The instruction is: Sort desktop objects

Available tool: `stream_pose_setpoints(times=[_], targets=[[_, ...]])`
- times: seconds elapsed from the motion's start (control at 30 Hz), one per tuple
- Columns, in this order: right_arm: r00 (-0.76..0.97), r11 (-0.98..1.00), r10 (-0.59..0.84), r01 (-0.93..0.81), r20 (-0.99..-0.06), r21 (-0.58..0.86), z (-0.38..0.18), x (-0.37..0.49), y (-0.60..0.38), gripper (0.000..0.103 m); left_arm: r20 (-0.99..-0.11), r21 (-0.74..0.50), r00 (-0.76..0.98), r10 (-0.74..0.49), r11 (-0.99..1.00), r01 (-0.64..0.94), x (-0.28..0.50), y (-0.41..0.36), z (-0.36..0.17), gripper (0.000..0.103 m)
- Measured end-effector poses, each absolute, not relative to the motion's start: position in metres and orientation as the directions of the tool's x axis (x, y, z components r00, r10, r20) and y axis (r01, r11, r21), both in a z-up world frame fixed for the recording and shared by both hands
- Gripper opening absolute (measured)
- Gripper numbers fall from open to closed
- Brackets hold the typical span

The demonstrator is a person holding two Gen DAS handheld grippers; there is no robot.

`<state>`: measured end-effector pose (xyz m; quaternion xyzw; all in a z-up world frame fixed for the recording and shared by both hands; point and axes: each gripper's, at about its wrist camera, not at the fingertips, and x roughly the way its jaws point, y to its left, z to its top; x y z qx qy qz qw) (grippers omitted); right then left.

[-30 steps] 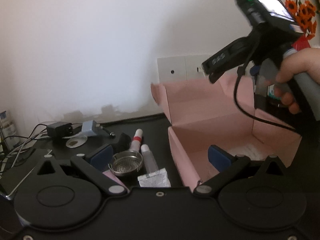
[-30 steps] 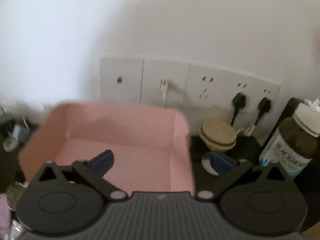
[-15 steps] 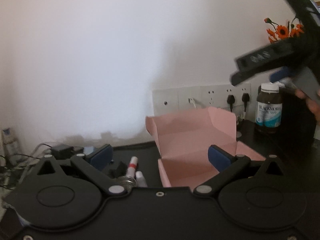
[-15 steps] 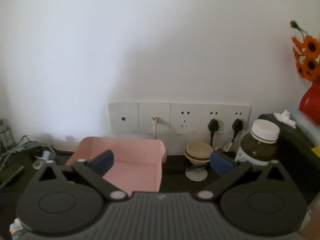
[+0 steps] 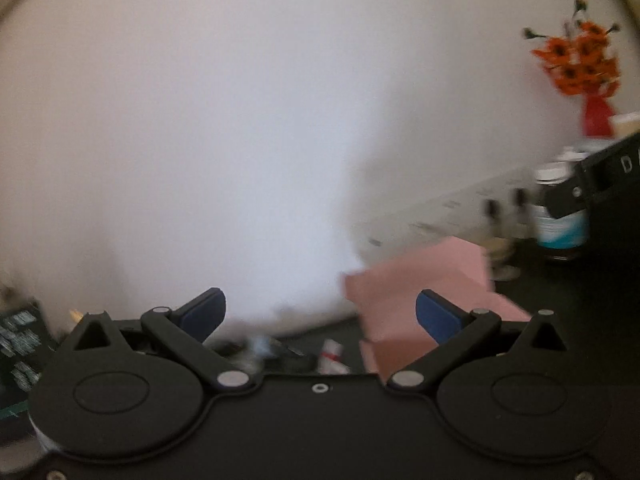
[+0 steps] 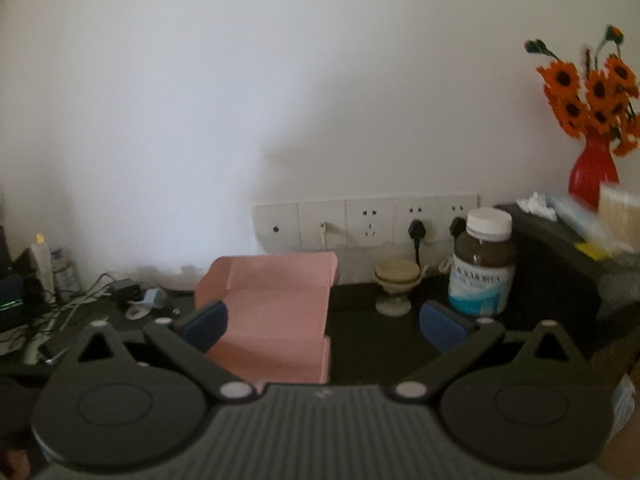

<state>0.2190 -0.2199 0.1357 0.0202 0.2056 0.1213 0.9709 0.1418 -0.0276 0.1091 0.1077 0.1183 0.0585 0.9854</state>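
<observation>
- My left tool (image 5: 320,312) is wide open, and there is nothing between its two blue pads (image 5: 204,312).
- My right tool (image 6: 322,322) is wide open too, and it holds nothing.
- Both tools are up in the air over the black desk (image 6: 372,340), facing the white wall (image 6: 280,100).
- The pink box (image 6: 272,320) sits open on the desk, with its lid standing up at the back.
- From my right tool, the pink box is low and a bit to the left, behind the left blue pad.
- From my left tool, the pink box (image 5: 420,288) is to the right, and the picture is all blurry.
- A small white tube with a red ring (image 5: 332,356) lies on the desk just left of the pink box, near the edge of my left tool.
- Some more small things lie next to that tube, but they are too blurry for me to tell what they are.
- A brown bottle with a white cap (image 6: 482,264) stands on the desk to the right of the box.
- A little tan cup on a foot (image 6: 396,284) stands between the box and the bottle.
- A row of white wall plugs (image 6: 364,222) is behind them.
- Orange flowers in a red vase (image 6: 592,120) stand far to the right.
- Wires and a charger (image 6: 124,288) lie on the left side of the desk.
</observation>
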Motion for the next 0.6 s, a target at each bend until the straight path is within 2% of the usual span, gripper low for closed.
stream_pose_setpoints(times=[0.13, 0.2, 0.37, 0.47, 0.6], targets=[[0.889, 0.97, 0.242, -0.226, -0.389, 0.087, 0.126, 0.191, -0.231, 0.102, -0.291, 0.107, 0.953, 0.08, 0.993, -0.051, 0.132, -0.016, 0.1, 0.103], [0.89, 0.97, 0.241, -0.227, -0.388, 0.082, 0.117, 0.179, -0.234, 0.102, -0.298, 0.113, 0.948, 0.11, 0.99, -0.08, 0.129, -0.015, 0.092, 0.103], [0.886, 0.971, 0.238, -0.224, -0.397, 0.082, 0.085, 0.146, -0.243, 0.102, -0.315, 0.222, 0.915, 0.253, 0.957, -0.188, 0.115, -0.03, 0.073, 0.103], [0.875, 0.971, 0.238, -0.224, -0.421, 0.083, 0.062, 0.13, -0.244, 0.102, -0.345, 0.223, 0.906, 0.246, 0.959, -0.175, 0.104, -0.035, 0.057, 0.103], [0.849, 0.967, 0.253, -0.231, -0.464, 0.105, 0.034, 0.116, -0.239, 0.102, -0.434, 0.133, 0.883, 0.177, 0.982, -0.132, 0.091, -0.028, 0.042, 0.103]])
